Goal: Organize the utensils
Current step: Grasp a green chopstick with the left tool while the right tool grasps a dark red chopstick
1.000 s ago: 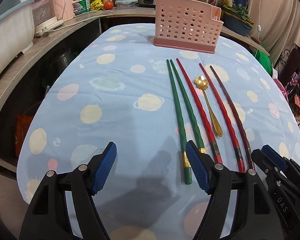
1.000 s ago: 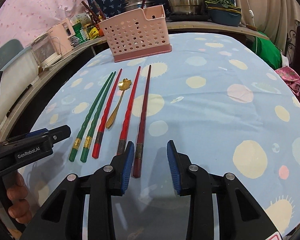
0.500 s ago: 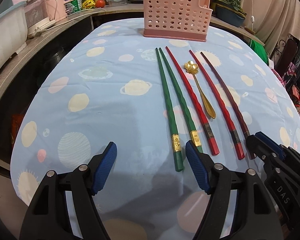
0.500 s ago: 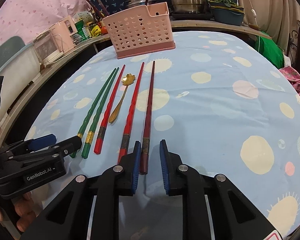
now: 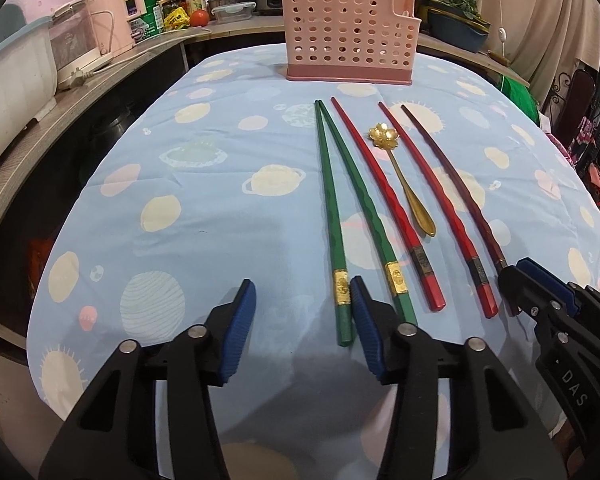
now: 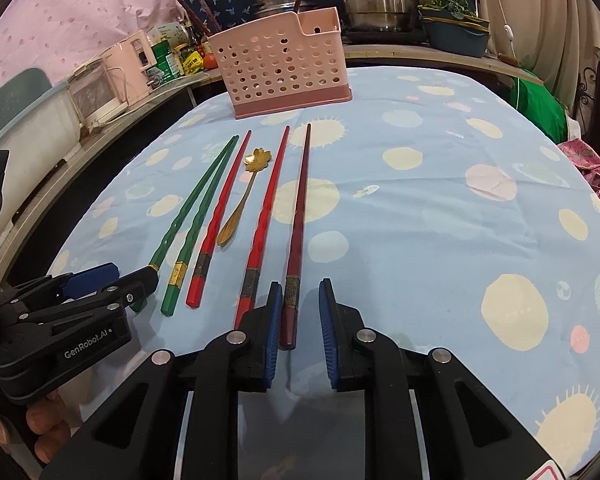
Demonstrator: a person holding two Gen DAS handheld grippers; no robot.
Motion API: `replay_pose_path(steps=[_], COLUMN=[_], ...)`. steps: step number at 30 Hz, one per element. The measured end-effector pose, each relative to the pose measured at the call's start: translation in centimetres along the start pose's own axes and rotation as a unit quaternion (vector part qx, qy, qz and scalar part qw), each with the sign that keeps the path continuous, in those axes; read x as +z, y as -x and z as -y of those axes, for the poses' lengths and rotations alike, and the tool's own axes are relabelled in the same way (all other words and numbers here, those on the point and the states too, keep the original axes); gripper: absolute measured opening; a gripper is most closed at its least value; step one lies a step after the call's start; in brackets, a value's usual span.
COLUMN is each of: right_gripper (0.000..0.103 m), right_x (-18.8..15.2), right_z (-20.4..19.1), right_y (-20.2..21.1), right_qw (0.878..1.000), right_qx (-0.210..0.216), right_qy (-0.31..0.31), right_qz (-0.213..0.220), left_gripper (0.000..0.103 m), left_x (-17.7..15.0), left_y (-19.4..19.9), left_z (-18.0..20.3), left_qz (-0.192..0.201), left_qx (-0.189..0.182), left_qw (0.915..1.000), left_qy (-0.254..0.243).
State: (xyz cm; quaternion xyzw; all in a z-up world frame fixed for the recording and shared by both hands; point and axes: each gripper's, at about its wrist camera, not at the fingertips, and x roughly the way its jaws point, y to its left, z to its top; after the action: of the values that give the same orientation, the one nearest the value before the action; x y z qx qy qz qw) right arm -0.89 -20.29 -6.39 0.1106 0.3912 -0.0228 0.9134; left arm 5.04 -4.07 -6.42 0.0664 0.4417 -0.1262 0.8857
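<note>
**Left claw closing beside green stick, right claw straddling maroon stick**

Left wrist view:
- Change from half a second back: the left gripper [image 5: 302,290] shows a clearly narrower gap, and its jaws are closing now. The framing has barely moved.
- The utensils lie as before, in a row on the table [image 5: 180,208] running from the near edge towards the pink basket [image 5: 348,40] at the far edge.
- Left to right: two green chopsticks [image 5: 332,216], a red chopstick [image 5: 380,184], the gold spoon [image 5: 404,184], a second red chopstick [image 5: 432,192] and the maroon chopstick [image 5: 456,184].
- The near end of the leftmost green stick sits between the pads, tight against the right pad and well clear of the left one, so nothing is pinched.
- The second green stick passes outside that right pad.
- The right gripper [image 5: 524,276] sits over the maroon stick's near end at the table's near right.

Right wrist view:
- Change: the right gripper's gap is narrower than a second ago and the same as half a second ago. The sticks haven't shifted.
- The jaws are nearly together but not clamped.
- The maroon stick's near end lies between the pads against the left pad [image 6: 274,332], with cloth visible up to the right pad.
- It is flat on the cloth (not lifted).
- The neighbouring red stick's end disappears behind the left finger.
- The left gripper is at the near left edge, on the outer green stick's end, with fingers [image 6: 48,432] below it.
</note>
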Motion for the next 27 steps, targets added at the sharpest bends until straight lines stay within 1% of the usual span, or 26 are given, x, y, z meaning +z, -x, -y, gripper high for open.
replay_pose_path(steps=[2, 3, 5, 7, 9, 11, 14, 27], right_gripper=[0.017, 0.015, 0.012, 0.008, 0.008, 0.008, 0.008, 0.008], right_x=[-0.01, -0.06, -0.08, -0.08, -0.07, -0.04, -0.1, -0.6], right_z=[0.02, 0.04, 0.23, 0.46, 0.45, 0.55, 0.53, 0.18], right_y=[0.0, 0.02, 0.04, 0.04, 0.03, 0.04, 0.08, 0.88], right_qw=[1.0, 1.0, 1.0, 1.0, 1.0, 1.0, 1.0, 1.0], right_qx=[-0.003, -0.005, -0.007, -0.006, -0.005, -0.006, -0.006, 0.0], right_qy=[0.0, -0.001, -0.007, -0.012, -0.013, -0.013, -0.016, -0.024], right_qz=[0.0, 0.001, 0.002, 0.003, 0.003, 0.003, 0.003, 0.0], left_gripper=[0.036, 0.035, 0.029, 0.025, 0.022, 0.014, 0.009, 0.007], left_x=[-0.03, -0.01, -0.01, 0.0, -0.04, -0.04, 0.01, -0.32], left_y=[0.05, 0.06, 0.1, 0.08, 0.09, 0.11, 0.11, 0.55], left_z=[0.06, 0.08, 0.01, -0.08, -0.16, -0.18, -0.34, -0.66], left_qz=[0.001, 0.001, 0.002, 0.003, 0.003, 0.003, 0.0, -0.011], left_qx=[-0.001, -0.002, -0.004, -0.003, -0.002, -0.001, -0.003, -0.007], left_qw=[1.0, 1.0, 1.0, 1.0, 1.0, 1.0, 1.0, 0.9999], left_qy=[-0.002, -0.003, -0.002, -0.003, -0.002, -0.002, 0.0, 0.001])
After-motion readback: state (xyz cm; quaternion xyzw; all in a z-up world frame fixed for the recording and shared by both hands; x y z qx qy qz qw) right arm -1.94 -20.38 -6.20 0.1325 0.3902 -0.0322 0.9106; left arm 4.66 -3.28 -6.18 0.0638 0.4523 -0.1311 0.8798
